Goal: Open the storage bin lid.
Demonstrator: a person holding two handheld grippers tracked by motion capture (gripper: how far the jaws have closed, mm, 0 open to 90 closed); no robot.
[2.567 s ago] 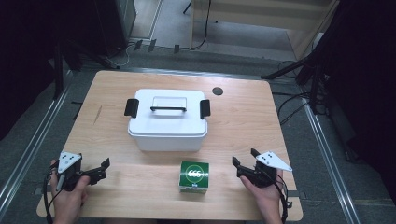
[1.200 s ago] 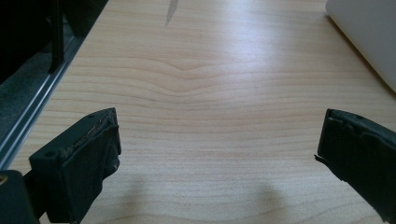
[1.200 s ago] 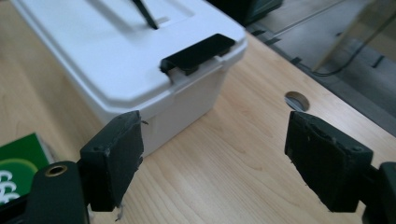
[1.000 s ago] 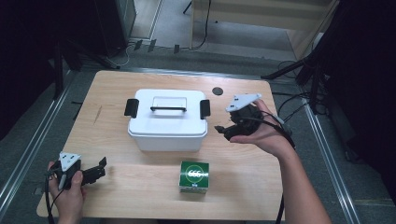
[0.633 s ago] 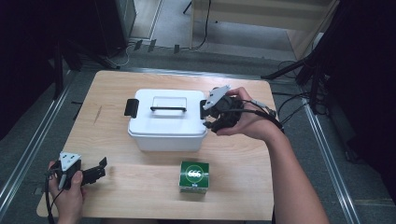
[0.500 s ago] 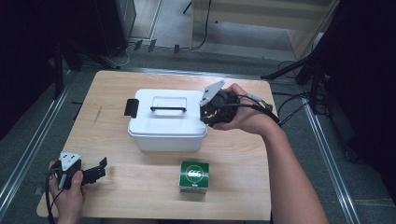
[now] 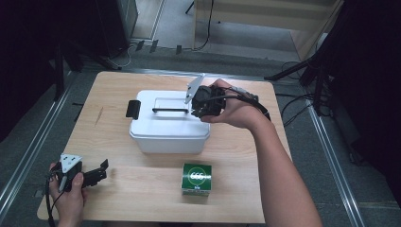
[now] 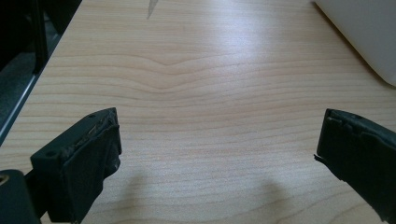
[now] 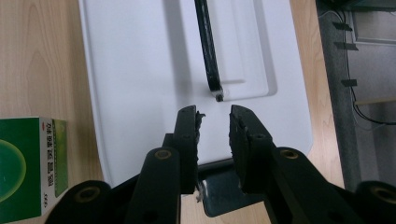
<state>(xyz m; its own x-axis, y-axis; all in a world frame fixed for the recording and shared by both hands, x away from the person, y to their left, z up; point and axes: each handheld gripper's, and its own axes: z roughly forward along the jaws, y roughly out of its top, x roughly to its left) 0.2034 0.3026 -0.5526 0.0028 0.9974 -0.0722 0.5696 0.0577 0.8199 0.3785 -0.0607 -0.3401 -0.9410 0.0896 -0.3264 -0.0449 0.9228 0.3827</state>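
White storage box (image 7: 169, 126) with black handle (image 7: 169, 110), green carton (image 7: 196, 178) with white logo, pale wood-grain table (image 7: 118, 94)

The right tongs (image 7: 195, 107) have left the near right corner of the desk (image 7: 113, 90), where they lay beside the green box (image 7: 196, 178), and travelled up and across to hang over the right end of the white container (image 7: 169, 124), above its dark side latch (image 9: 224, 192). The grey plate on top of them now tilts towards the container's lid handle (image 7: 169, 110). Their jaws have just been closing and now stand narrowly apart, with nothing between them.
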